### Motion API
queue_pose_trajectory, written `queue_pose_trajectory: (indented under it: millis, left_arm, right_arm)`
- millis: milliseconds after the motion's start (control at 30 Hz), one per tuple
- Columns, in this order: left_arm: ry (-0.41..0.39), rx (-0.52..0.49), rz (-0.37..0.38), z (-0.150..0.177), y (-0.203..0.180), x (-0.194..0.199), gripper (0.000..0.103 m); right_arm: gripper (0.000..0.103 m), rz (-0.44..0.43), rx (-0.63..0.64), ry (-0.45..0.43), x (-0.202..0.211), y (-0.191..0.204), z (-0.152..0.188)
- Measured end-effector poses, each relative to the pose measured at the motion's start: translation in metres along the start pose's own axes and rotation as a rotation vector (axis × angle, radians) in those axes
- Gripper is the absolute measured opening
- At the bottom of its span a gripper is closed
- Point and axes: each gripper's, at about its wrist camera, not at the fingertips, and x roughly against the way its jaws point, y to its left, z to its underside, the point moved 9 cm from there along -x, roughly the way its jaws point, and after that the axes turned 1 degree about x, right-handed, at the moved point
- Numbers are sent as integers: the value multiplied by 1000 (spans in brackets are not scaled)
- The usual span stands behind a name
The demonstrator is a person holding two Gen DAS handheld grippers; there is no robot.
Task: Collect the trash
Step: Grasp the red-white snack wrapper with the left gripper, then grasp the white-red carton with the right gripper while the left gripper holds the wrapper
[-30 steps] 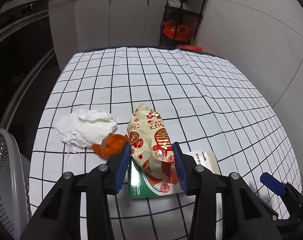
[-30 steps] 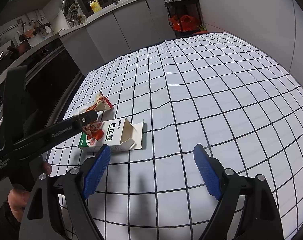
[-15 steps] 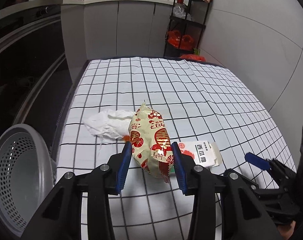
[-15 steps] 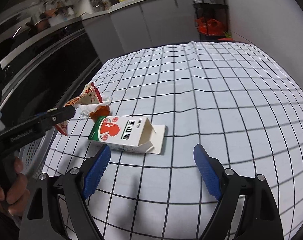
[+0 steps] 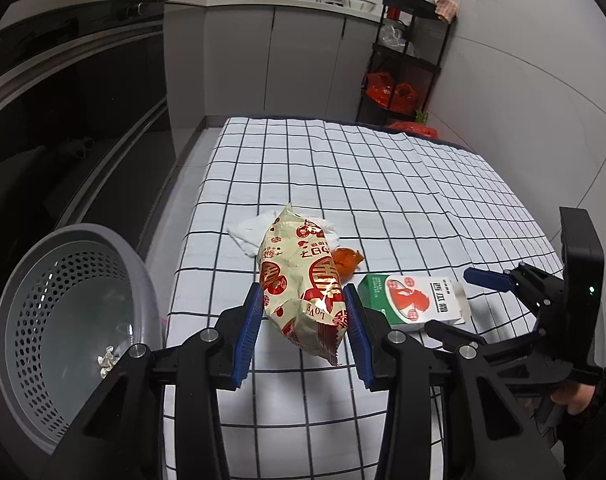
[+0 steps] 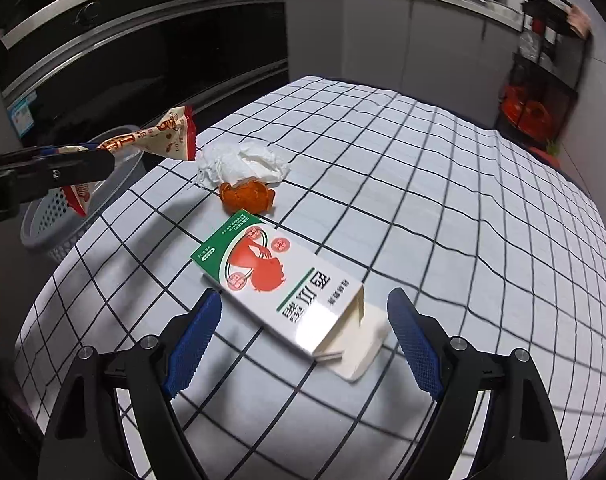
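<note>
The left hand-held gripper [image 5: 303,328] is clamped on the snack bag [image 5: 299,280], which hangs in the air off the desk [image 5: 383,184], with the grey bin [image 5: 63,320] low to its left beside the desk edge. To finish this step well, I would carry the bag sideways until it hangs wholly over the bin's mouth, lower it a little past the rim, and only then let the jaws part; the bag is light and crinkly, so released too high or too near the rim it may catch the edge and slide to the floor. The right hand-held gripper [image 6: 303,344] stands wide apart just above the open carton [image 6: 287,288], which lies flat on the desk; its jaws straddle the carton's long sides loosely, so squaring them to the box before closing should keep it from skidding on the cloth. Beyond the carton lie an orange scrap [image 6: 247,198] and a crumpled tissue [image 6: 239,164], touching each other. Compared with a second ago, the snack bag has been lifted clear of the carton it lay on, the left hand-held gripper has swung toward the bin so that far more of the bin shows, and the right hand-held gripper has closed in on the carton from well apart.
</note>
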Motion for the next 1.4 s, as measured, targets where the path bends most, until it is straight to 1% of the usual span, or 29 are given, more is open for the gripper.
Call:
queue_pose_trajectory:
  millis: [100,233,400,500,633,700,800,833,900,1000,1167,1400]
  left_arm:
    - [1,9,-7,0,5,1,40]
    - [1,18,-13,2,10,4,40]
    - [2,26,-15,2,13,5,40]
    - [2,27,-17,2,13,6,40]
    - [1,28,-19,1,14,6,40]
    - [3,30,-19,1,15,7,40]
    - [5,32,-21,3,16,7,40]
    - [6,33,-22,3,17,7,40]
    - [7,34,-23,4,18,8,40]
    - [5,38,-27,6,21,10,40]
    - [-3,49,-37,8,31,15,40]
    - [-22,58,-65,10,48,24,40]
  right_arm:
    - [81,-30,38,30,-10,3,-1]
    - [81,-44,122,48,-15,11,-7]
    - [81,-76,186,88,-24,17,-11]
    - [81,-91,213,125,-34,18,-10]
    - [81,-104,207,158,-45,17,-7]
    - [81,-122,187,167,-47,18,-4]
    - [79,-113,163,150,-47,18,-1]
    - [77,-112,156,144,-45,19,0]
    - [66,-113,124,136,-42,19,0]
    - [58,-106,40,124,-36,15,2]
    - [57,-67,-45,85,-21,25,6]
    - [54,-30,-186,-13,10,38,1]
